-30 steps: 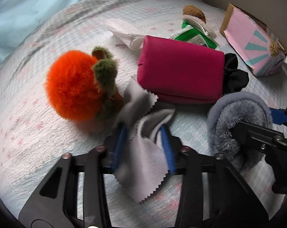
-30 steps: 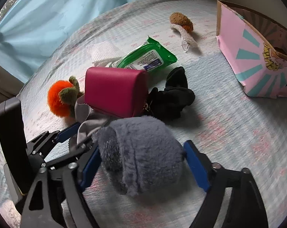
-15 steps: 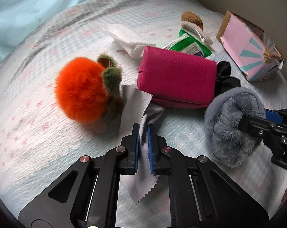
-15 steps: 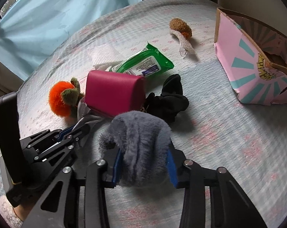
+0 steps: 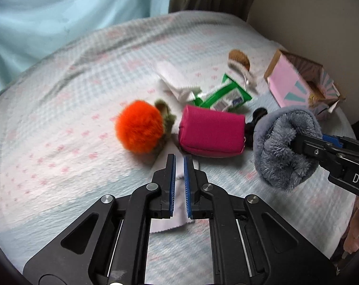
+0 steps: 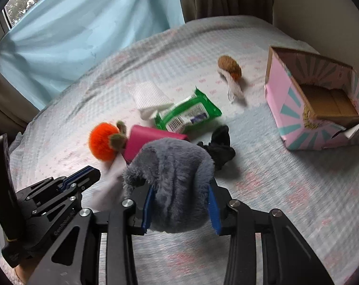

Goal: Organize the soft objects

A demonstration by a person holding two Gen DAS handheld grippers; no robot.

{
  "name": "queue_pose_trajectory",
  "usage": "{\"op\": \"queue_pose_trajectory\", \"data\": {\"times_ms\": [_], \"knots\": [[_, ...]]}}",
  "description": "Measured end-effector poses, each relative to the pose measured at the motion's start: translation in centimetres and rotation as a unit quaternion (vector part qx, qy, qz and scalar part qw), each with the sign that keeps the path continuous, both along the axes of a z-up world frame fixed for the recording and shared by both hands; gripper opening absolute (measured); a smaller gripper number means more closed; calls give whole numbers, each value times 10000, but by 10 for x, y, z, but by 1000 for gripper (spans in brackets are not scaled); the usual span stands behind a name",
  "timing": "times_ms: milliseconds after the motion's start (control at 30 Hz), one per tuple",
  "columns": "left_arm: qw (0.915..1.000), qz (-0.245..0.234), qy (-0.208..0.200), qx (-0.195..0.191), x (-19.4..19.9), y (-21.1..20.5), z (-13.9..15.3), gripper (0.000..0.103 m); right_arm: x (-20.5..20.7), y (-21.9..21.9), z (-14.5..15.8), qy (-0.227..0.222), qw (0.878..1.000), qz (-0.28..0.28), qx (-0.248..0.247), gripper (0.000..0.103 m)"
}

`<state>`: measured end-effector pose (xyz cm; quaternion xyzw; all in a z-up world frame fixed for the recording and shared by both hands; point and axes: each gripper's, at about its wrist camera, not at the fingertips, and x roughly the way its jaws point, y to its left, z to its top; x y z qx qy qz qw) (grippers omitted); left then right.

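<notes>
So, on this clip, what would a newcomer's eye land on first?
Probably the fluffy orange pom-pom on the pale bedspread, beside the magenta pouch. Next, the grey furry item clamped in the right gripper, raised in front of the pile. The pink box stands open at the bed's far right.

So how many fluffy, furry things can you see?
3. The orange pom-pom lies beside the pink pouch; the grey furry thing is between the right gripper fingers; a brown furry one lies nearer the box. Others may be hidden.
</notes>
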<state>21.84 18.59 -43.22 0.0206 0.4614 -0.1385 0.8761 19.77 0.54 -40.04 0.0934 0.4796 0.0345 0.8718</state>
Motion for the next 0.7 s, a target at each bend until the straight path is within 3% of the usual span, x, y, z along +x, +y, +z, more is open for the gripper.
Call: {"op": "queue_pose_trajectory", "data": {"times_ms": [100, 300, 500, 700], "knots": [[10000, -42, 3, -36, -5, 2, 5, 6, -5, 1, 11, -56, 10000, 50, 11, 36], [9973, -462, 139, 562, -15, -16, -20, 7, -17, 5, 14, -76, 9999, 123, 50, 36], [9980, -407, 120, 475, -14, -16, -41, 7, -21, 3, 0, 58, 9999, 117, 51, 36], [9972, -391, 137, 623, -4, -23, -60, 7, -19, -5, -16, 165, 9998, 24, 63, 36]]}}
